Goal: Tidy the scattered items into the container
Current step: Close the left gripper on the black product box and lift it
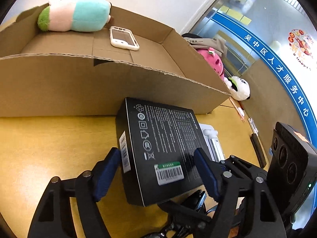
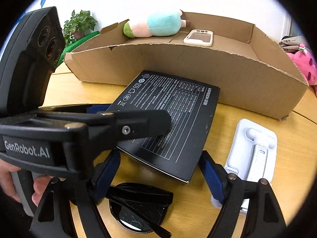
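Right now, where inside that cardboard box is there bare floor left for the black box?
The brown cardboard box has bare floor along its near wall and at its right end, beside the white-cased phone. The far-left corner is crowded by the pink-and-teal plush toy. On the table, the flat black printed box, black sunglasses and white tray crowd together.
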